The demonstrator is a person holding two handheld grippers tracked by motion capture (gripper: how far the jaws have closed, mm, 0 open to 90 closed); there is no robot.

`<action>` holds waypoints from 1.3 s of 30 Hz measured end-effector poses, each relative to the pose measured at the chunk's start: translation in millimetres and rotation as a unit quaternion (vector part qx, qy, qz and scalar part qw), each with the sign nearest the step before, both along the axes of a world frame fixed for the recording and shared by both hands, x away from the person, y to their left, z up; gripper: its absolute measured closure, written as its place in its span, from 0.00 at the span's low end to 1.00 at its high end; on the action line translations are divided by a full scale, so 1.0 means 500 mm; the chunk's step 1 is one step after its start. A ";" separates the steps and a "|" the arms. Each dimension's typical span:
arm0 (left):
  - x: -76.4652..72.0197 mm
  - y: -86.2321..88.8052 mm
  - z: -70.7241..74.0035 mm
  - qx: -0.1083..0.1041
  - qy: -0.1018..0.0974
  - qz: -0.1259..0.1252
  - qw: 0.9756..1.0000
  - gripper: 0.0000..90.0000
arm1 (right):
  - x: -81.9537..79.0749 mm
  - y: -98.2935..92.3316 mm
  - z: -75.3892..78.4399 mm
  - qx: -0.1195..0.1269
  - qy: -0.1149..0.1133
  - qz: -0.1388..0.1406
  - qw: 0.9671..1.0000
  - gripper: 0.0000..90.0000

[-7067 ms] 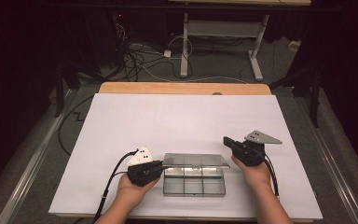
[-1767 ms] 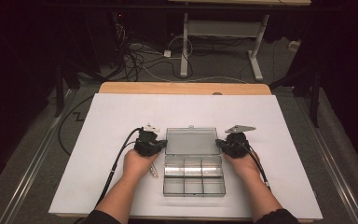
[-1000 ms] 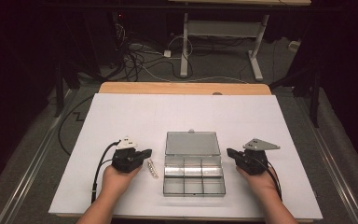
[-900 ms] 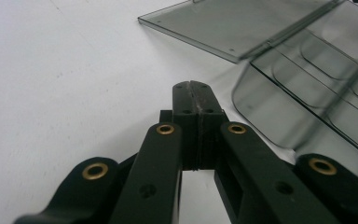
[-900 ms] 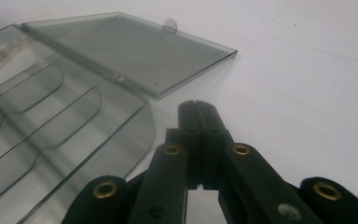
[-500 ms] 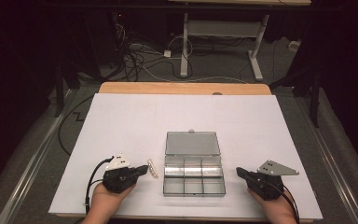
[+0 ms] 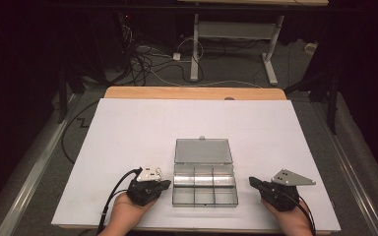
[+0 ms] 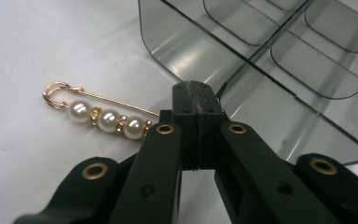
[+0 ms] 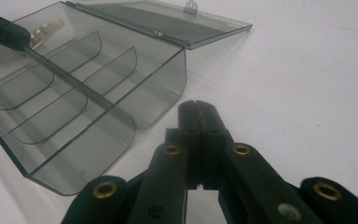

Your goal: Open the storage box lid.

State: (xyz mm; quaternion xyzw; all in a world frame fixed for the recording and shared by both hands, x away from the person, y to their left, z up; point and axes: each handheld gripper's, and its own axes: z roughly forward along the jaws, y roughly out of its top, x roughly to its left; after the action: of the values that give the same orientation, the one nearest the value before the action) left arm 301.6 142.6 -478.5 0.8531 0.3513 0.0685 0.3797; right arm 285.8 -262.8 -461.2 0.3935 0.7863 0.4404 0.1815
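You won't find any text, label, brand, number or sign to read here, neither on the clear plastic box [image 7: 205,183] near the table's [image 7: 128,128] front edge, nor on its open lid [image 7: 203,150], nor on the pearl pin [image 8: 103,116] lying beside it.
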 end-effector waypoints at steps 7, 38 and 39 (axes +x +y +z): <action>-0.007 0.001 -0.004 0.014 0.003 -0.006 1.000 0.96 | 0.003 0.001 -0.003 0.000 0.000 0.001 1.000 1.00; -0.011 -0.003 -0.006 0.019 -0.010 0.022 1.000 0.97 | 0.008 0.000 -0.002 0.008 0.001 -0.001 1.000 1.00; -0.012 -0.001 -0.006 0.020 -0.010 0.025 0.999 0.97 | 0.008 0.000 -0.002 0.006 0.000 0.000 1.000 1.00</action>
State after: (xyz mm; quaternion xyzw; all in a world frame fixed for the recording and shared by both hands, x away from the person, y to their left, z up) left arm 295.8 141.9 -481.5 0.8505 0.3677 0.0931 0.3643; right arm 289.8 -262.6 -461.9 0.3944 0.7839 0.4448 0.1793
